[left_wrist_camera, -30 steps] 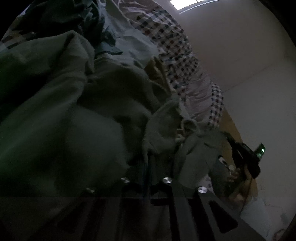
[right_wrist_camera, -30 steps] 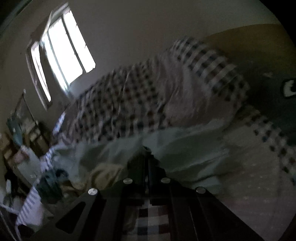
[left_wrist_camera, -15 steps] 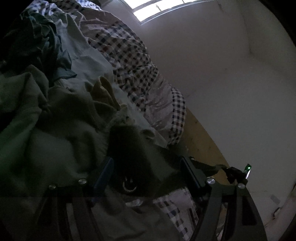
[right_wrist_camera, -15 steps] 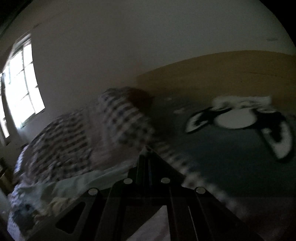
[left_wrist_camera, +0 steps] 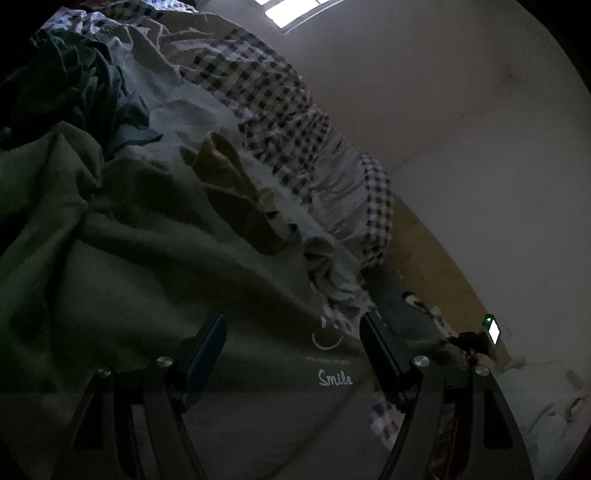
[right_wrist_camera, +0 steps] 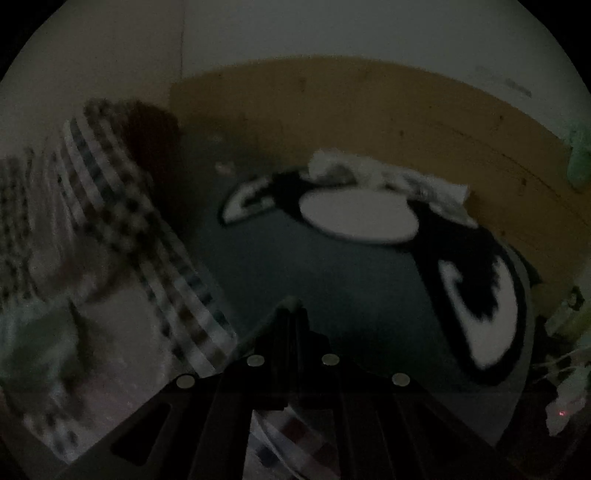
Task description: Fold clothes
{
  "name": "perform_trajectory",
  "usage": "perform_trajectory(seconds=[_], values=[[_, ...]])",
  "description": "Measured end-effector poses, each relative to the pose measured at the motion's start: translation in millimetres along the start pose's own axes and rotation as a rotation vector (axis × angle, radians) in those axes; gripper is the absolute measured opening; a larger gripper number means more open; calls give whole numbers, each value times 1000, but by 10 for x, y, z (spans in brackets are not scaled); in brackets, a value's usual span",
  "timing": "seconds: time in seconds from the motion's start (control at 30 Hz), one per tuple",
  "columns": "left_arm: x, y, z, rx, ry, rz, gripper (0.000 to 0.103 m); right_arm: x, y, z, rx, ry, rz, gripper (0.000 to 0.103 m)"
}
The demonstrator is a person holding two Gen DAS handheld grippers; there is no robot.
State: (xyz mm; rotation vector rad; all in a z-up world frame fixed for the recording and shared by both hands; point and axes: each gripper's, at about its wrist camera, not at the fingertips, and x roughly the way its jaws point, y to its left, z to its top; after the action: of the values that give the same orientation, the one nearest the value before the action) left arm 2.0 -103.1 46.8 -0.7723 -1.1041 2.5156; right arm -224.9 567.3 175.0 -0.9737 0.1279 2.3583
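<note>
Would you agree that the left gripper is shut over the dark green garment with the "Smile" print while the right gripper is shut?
Not quite: the left gripper is open, its fingers spread apart over the dark green garment, as the left wrist view shows. The right gripper is indeed shut.

Dim room, pale wall [left_wrist_camera: 461,110] (bare), high window [left_wrist_camera: 291,11]

Left gripper letting go, right gripper swinging away from the heap

The left gripper [left_wrist_camera: 291,328], clamped on green cloth a second ago, is now standing with its jaws wide over a dark green shirt [left_wrist_camera: 184,295] printed "Smile"; the right gripper [right_wrist_camera: 291,306], fingers pressed together throughout, is turning from the window and checked bedding [right_wrist_camera: 122,206] toward a dark cushion [right_wrist_camera: 332,277] against the yellow headboard [right_wrist_camera: 369,110]
</note>
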Motion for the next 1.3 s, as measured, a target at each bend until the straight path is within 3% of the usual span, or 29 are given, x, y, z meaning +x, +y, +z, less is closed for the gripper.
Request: perform_trajectory(seconds=[0.17,0.27,0.4,0.43,0.57,0.63,0.73,0.93,1.07,1.3], values=[[49,23,-33,10,18,30,78,210,-18,-249,-55,84,-51,2],[18,9,-20,19,11,37,78,116,33,-340,-81,70,-43,13],[-70,26,35,16,-8,48,78,-189,393,-484,-148,12,90,41],[-110,32,59,18,-16,51,78,-268,489,-520,-165,-3,126,43],[-355,61,221,57,-64,85,78,-587,874,-665,-234,-63,269,44],[-506,120,304,63,-99,104,78,-746,1224,-818,-299,-56,404,45],[-647,301,358,-4,-137,108,82,-976,1788,-1087,-428,-38,582,45],[-551,433,307,-17,-88,127,82,-1397,2940,-1690,-718,0,855,45],[-465,412,271,-11,-62,110,82,-1512,3633,-1979,-845,4,923,45],[-354,435,262,-20,-32,115,82,-1338,4330,-2071,-944,12,935,45]])
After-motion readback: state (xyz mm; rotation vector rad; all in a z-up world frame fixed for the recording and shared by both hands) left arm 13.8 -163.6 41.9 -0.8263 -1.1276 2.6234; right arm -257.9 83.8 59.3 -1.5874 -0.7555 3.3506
